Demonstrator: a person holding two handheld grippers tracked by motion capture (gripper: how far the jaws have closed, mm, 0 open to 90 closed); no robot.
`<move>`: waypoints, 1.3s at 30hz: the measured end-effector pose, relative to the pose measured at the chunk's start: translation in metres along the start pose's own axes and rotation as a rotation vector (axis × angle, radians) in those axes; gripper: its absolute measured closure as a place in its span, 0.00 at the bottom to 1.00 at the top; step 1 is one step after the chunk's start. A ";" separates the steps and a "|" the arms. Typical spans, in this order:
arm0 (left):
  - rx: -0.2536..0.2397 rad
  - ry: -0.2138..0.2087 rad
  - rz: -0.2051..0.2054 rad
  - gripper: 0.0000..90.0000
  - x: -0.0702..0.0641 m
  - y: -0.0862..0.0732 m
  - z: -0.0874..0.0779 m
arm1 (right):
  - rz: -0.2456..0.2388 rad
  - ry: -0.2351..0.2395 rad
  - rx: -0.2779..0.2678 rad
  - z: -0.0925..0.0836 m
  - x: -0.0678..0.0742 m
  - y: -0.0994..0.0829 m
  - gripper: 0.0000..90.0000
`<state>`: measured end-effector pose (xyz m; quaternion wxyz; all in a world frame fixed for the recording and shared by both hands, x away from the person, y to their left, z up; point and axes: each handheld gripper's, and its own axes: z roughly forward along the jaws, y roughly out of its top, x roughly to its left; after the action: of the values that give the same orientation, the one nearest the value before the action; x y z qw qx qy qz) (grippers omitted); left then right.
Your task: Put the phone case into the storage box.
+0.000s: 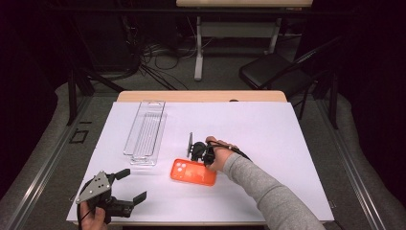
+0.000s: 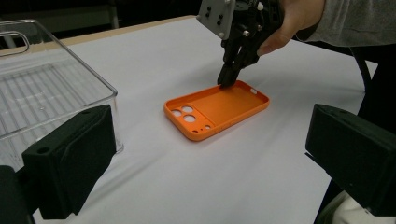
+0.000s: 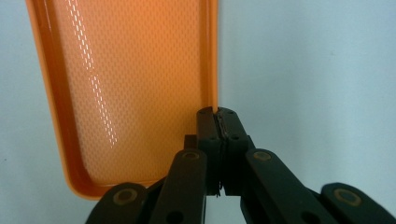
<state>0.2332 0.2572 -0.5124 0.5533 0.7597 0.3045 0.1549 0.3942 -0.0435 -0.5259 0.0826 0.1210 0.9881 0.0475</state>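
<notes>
Your right gripper (image 1: 197, 154) points down at the orange phone case (image 1: 193, 172), and its jaws are pinched tight on the case's long side wall; the right gripper view shows the thin rim (image 3: 215, 56) running straight into the closed jaw tips (image 3: 217, 117). In the left gripper view the same gripper (image 2: 227, 80) meets the far edge of the case (image 2: 216, 108), which lies flat on the white table sheet (image 1: 268, 134) with its hollow side up and the camera cutouts toward your left side. The case sits near the middle of the sheet, a little toward you. Just beyond it on the left lies a clear plastic tray (image 1: 145, 132), apart from the case. Your left gripper (image 1: 130, 186) rests at the near left corner of the sheet with its jaws spread wide and nothing between them, well apart from the case.
</notes>
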 end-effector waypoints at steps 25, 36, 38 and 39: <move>-0.001 0.000 -0.002 0.02 0.000 0.000 0.000 | 0.012 0.008 -0.036 -0.004 0.000 -0.001 1.00; 0.000 0.000 -0.003 0.02 0.000 0.000 0.000 | 0.022 0.005 -0.056 -0.008 -0.001 -0.005 1.00; 0.000 0.000 -0.004 0.02 0.000 0.000 0.000 | 0.024 0.005 -0.060 -0.009 -0.002 -0.006 1.00; 0.000 0.000 -0.004 0.02 0.000 0.000 0.000 | 0.028 0.004 -0.063 -0.009 -0.002 -0.007 1.00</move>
<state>0.2336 0.2571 -0.5130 0.5535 0.7592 0.3061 0.1538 0.3927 -0.0510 -0.5175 0.0836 0.1319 0.9845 0.0801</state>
